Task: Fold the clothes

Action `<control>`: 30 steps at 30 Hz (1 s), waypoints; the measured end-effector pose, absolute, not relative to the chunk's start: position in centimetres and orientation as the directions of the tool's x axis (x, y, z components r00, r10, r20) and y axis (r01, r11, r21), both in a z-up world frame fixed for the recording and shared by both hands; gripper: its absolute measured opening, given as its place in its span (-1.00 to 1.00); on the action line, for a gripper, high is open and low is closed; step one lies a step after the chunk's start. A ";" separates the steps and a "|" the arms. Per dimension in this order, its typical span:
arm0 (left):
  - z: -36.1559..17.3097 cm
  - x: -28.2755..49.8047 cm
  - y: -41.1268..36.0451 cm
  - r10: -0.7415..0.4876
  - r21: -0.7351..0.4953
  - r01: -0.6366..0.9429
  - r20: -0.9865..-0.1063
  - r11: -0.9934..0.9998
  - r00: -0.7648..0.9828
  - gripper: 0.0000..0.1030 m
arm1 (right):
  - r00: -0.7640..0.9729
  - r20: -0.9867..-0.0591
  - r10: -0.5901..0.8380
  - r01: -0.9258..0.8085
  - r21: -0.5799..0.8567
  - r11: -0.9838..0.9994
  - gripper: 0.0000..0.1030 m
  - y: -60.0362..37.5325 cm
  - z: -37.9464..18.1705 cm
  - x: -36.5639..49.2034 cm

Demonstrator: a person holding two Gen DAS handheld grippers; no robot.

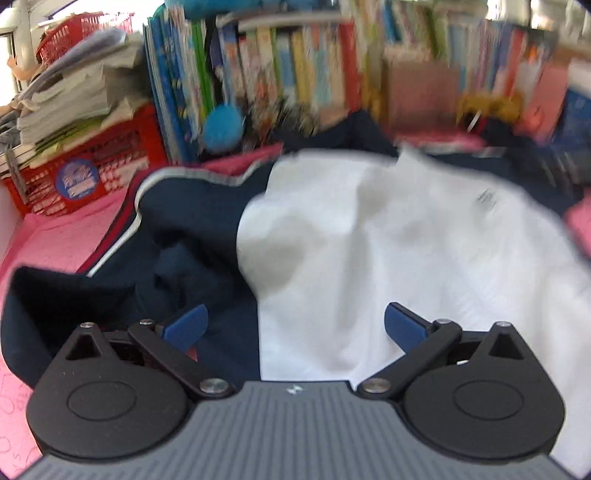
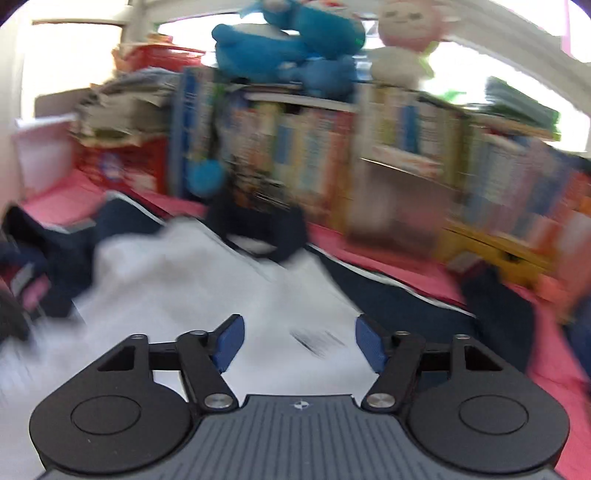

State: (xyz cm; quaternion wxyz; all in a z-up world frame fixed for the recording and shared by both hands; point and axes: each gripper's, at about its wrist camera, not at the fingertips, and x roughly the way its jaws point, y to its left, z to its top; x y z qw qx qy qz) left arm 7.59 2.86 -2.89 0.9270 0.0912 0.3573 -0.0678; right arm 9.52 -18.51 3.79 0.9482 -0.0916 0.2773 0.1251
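Note:
A navy and white garment (image 1: 369, 236) lies crumpled on a pink cloth-covered surface (image 1: 55, 240). Its navy part (image 1: 184, 229) with a red and white trim is on the left, its white part on the right. My left gripper (image 1: 293, 326) is open and empty just above the garment, over the line where navy meets white. In the right wrist view the same garment (image 2: 207, 280) lies below my right gripper (image 2: 300, 341), which is open and empty over the white part. Both views are blurred.
A row of upright books (image 1: 295, 70) lines the back. A red basket (image 1: 85, 166) with stacked papers stands at the back left. Blue plush toys (image 2: 288, 44) and a pink and white one (image 2: 402, 33) sit on top of the books. A yellow box (image 2: 495, 251) stands at the right.

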 end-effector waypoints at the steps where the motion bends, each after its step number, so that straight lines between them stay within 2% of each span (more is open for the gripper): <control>1: -3.8 7.4 3.1 -0.020 0.149 0.162 -0.675 0.975 0.738 1.00 | 0.794 -0.569 0.213 -0.313 -0.084 0.946 -0.15 -16.8 3.5 11.8; 3: -5.7 7.2 3.5 0.062 0.205 0.105 -0.671 0.973 0.739 1.00 | 0.758 -0.608 0.237 -0.345 -0.065 0.936 -0.30 -13.8 1.6 16.1; 7: -7.3 5.7 6.9 0.001 0.038 0.031 -0.644 0.999 0.765 1.00 | 0.741 -0.646 0.181 -0.319 -0.102 0.942 -0.38 -9.1 -3.2 23.6; 8: -7.6 5.5 7.7 -0.016 -0.007 0.015 -0.643 1.000 0.765 1.00 | 0.746 -0.648 0.153 -0.299 -0.121 0.946 -0.36 -8.1 -4.4 25.3; 12: -7.7 5.4 7.8 0.005 0.007 -0.001 -0.641 1.000 0.768 1.00 | 0.767 -0.634 0.101 -0.231 -0.125 0.965 -0.33 -6.7 -5.5 30.0; 16: -7.9 5.6 7.6 0.001 0.000 -0.001 -0.642 1.000 0.767 1.00 | 0.786 -0.616 0.061 -0.165 -0.114 0.980 -0.10 -5.9 -5.8 34.2; 18: -7.9 5.6 7.5 0.000 -0.001 -0.001 -0.642 1.000 0.767 1.00 | 0.789 -0.613 0.050 -0.139 -0.097 0.986 -0.08 -5.7 -5.9 36.0; 21: -8.0 5.5 7.5 -0.001 -0.002 0.000 -0.642 1.000 0.767 1.00 | 0.766 -0.623 0.157 -0.194 0.009 0.981 0.01 -7.7 -4.8 34.3; 23: -8.0 5.7 7.5 -0.001 -0.002 0.000 -0.641 1.000 0.767 1.00 | 0.761 -0.608 0.225 -0.267 0.022 0.963 0.19 -8.5 -3.9 31.9; 27: -8.0 5.8 7.6 -0.001 -0.001 0.001 -0.641 1.000 0.767 1.00 | 0.705 -0.610 0.362 -0.431 0.037 0.902 0.22 -8.6 -2.6 27.8; 30: -8.0 5.8 7.6 -0.001 0.000 0.001 -0.641 1.000 0.767 1.00 | 0.656 -0.637 0.405 -0.498 0.038 0.866 0.22 -6.5 -3.0 26.9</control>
